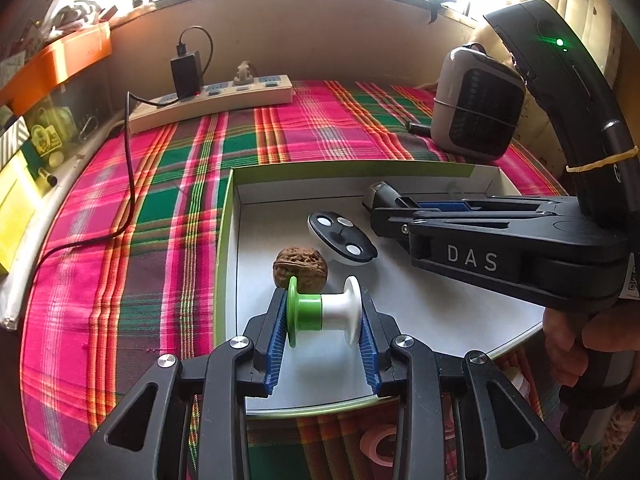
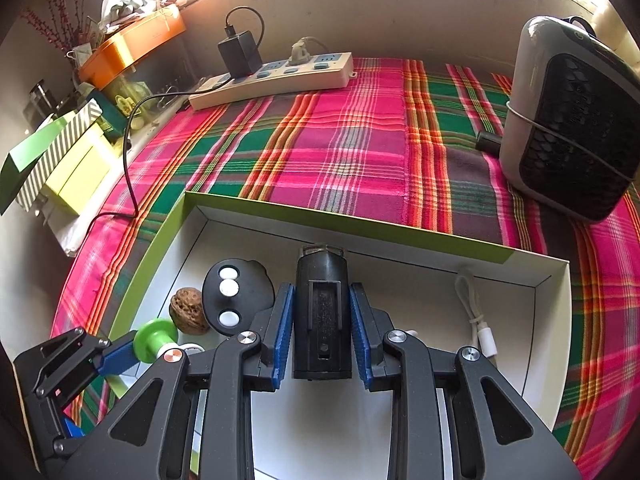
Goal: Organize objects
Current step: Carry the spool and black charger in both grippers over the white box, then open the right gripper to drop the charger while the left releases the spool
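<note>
Clamped on a spool: left gripper, blue pads pressed to the two flanges of the green-and-white spool, long axis running straight across from pad to pad, hanging just over the floor of the white box. Lies at the near-left part of the box, just this side of the walnut, close enough to look almost touching in the left wrist view, though contact cannot be told. Beyond the walnut, still inside the box, sits the black disc with white dots.

Over to the right gripper: narrow too, closed on a black cylindrical part, long axis pointing away along the fingers toward the box's far wall. Hangs over the middle of the box, to the right of the disc, with a white cable resting further right near the box's right wall.

Judging the release: spool sits nearer the box's left wall, black part nearer its centre, well apart from each other. Probably just a short drop left for each, with the walnut the only close neighbour to mind.
</note>
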A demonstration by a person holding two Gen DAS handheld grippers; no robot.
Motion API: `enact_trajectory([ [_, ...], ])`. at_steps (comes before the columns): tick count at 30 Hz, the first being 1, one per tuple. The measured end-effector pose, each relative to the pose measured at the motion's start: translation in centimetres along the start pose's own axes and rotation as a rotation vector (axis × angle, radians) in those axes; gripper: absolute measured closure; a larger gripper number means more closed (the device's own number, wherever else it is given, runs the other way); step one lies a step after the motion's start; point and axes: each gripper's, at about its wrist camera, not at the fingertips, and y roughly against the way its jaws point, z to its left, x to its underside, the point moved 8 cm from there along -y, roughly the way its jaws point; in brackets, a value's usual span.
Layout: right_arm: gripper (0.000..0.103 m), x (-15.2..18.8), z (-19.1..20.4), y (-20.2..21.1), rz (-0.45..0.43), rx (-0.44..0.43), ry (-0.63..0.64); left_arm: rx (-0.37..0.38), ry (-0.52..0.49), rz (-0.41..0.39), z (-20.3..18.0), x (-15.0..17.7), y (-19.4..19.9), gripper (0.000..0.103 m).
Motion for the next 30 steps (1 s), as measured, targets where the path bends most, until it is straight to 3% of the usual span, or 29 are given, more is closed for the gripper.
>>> enact_trajectory([
  [30, 0.074, 0.02, 0.52, -0.23, -0.015, 0.002, 0.006, -0.011, -0.005, 0.000, -0.15, 0.07, -0.04, 0.072],
])
